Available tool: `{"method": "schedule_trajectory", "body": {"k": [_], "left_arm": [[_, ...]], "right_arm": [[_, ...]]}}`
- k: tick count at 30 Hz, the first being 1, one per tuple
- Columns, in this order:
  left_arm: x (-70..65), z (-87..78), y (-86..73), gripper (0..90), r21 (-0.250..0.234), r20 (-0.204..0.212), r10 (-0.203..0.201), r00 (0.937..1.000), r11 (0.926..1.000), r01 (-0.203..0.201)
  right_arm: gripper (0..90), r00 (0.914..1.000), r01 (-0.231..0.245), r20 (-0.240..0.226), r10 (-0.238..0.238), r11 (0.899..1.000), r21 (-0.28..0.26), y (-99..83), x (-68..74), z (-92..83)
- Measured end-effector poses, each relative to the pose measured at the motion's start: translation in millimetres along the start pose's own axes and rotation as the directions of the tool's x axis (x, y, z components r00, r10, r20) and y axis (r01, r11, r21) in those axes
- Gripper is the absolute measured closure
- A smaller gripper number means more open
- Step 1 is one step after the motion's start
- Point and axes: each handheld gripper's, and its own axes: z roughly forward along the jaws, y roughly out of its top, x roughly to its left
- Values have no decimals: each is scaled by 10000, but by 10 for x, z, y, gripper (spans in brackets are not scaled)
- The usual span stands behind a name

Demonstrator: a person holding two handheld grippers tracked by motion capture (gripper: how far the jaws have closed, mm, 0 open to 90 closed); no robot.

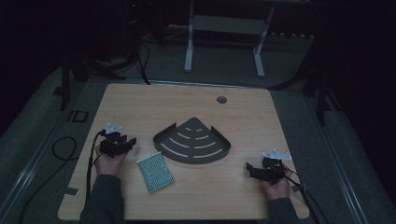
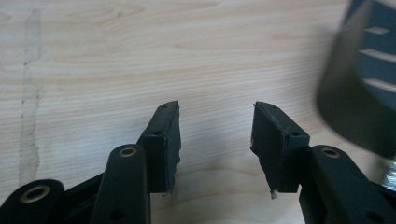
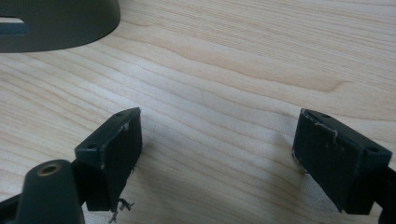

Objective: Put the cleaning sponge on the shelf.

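High view puts the dark fan-shaped slotted tray point(image 1: 192, 142) at the middle of your desk point(image 1: 140, 100), with the green mesh pad point(image 1: 155, 171) just beside it toward the near edge. Your left gripper point(image 1: 128, 142) sits near the left edge, jaws apart and empty. Your right gripper point(image 1: 252, 169) rests by the near right corner, jaws wide and empty.

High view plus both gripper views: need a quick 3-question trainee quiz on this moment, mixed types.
1. True or false: the left gripper grips the green sponge.
2. Which gripper stands wider open? A) left B) right
3. Fill in: the dark fan-shaped rack lies ____ the two grippers on the table.

Key: 1 false, both sets of jaws are open and hold nothing; 2 B; 3 between.
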Motion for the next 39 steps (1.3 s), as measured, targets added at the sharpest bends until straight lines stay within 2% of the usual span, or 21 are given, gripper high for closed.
{"method": "schedule_trajectory", "body": {"k": [1,7,12,16,19,22,26,29,33,39], "left_arm": [[-17,-34,0,545,-2,314,42,9995,10000,-42],[-65,-126,-24,596,-9,784,38,9969,10000,-38],[-141,-162,-27,592,269,557,377,9977,9989,-393],[-260,-192,-28,675,346,932,778,9926,9961,-813],[-383,-214,-43,763,474,986,1198,9879,9910,-1250],[-440,-226,-68,799,691,1040,1298,9861,9881,-1373],[-475,-256,-102,885,648,1380,1171,9835,9898,-1269],[-518,-246,-119,900,762,1413,1293,9815,9871,-1410],[-642,-208,-151,900,925,1780,1661,9699,9785,-1845],[-779,-205,-204,900,1125,2114,1994,9568,9675,-2265]], "right_arm": [[154,10000,-11,-5,11,10000,-9,0,1,1],[154,10000,4,0,-4,10000,-1,0,0,0],[154,10000,10,-1,-10,10000,2,0,-1,0],[154,10000,9,-2,-9,10000,3,0,-1,0],[154,10000,-4,-5,4,10000,2,0,0,0],[154,10000,-7,-5,7,10000,1,0,0,0],[154,10000,-2,-4,2,10000,3,0,0,0],[154,10000,-3,-4,3,10000,1,0,0,0],[154,10000,4,-10,-4,10000,-3,1,-1,1],[154,10000,4,-10,-4,10000,5,1,0,0]]}}
